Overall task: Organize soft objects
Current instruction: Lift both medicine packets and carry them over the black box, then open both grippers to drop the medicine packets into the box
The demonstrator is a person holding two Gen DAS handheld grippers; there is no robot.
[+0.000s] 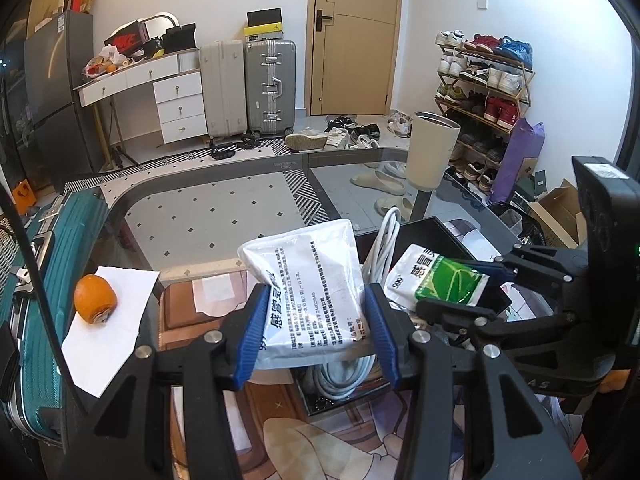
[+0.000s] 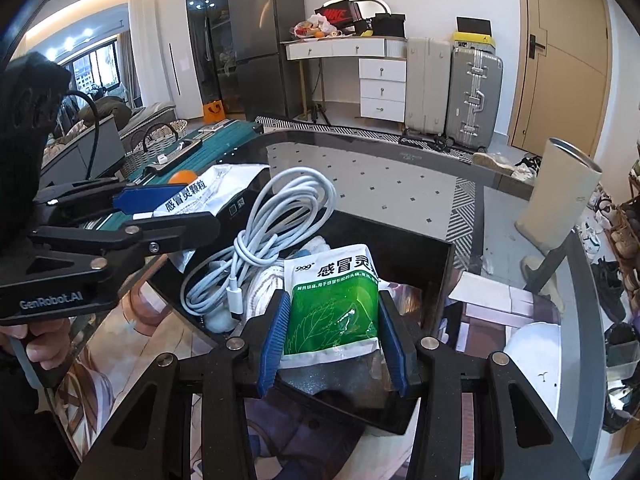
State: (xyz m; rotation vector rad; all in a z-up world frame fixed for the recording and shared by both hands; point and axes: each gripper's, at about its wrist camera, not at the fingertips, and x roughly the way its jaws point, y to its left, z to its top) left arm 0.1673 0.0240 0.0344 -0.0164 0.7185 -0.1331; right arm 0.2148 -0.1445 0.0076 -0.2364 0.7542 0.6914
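Observation:
My left gripper [image 1: 316, 320] is shut on a white medicine sachet [image 1: 308, 280] with its printed back facing me, held above the left side of a black box [image 1: 424, 232]. It also shows in the right wrist view [image 2: 200, 198]. My right gripper [image 2: 332, 336] is shut on a green and white sachet [image 2: 336, 304] over the same black box [image 2: 400, 252]. It also shows in the left wrist view [image 1: 444, 280]. A coiled white cable [image 2: 272, 228] and white cloth [image 2: 264, 288] lie in the box.
The box sits on a glass table [image 1: 208, 216]. An orange [image 1: 95, 299] rests on white paper [image 1: 116, 320] at the left. A beige cylinder [image 1: 430, 150] stands at the table's far right. A teal suitcase [image 1: 44, 280] lies beyond the left edge.

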